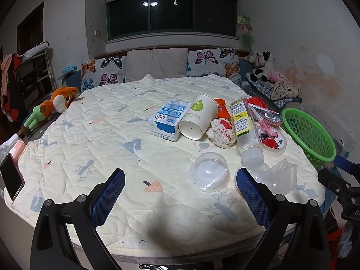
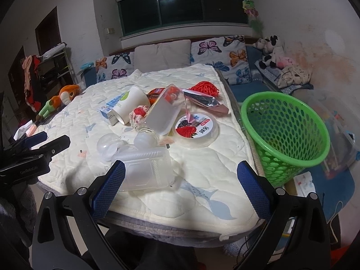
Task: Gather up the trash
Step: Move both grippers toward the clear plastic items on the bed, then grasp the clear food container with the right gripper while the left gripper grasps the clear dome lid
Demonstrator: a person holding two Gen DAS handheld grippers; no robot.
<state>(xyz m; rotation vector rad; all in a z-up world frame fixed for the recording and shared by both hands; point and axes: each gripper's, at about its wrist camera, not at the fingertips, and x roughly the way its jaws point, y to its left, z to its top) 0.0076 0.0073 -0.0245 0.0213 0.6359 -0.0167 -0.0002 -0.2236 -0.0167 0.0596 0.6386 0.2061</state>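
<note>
Trash lies on a quilted table cover: a blue milk carton, a white paper cup on its side, a crumpled wrapper, a clear bottle, a strawberry lid, a clear dome lid and a clear plastic box. A green mesh basket stands off the table's right edge. My left gripper is open and empty, just short of the dome lid. My right gripper is open and empty, with the clear box by its left finger.
A phone lies at the table's left edge. A sofa with butterfly cushions runs behind the table. Plush toys sit at the left and the back right. The left gripper shows in the right wrist view.
</note>
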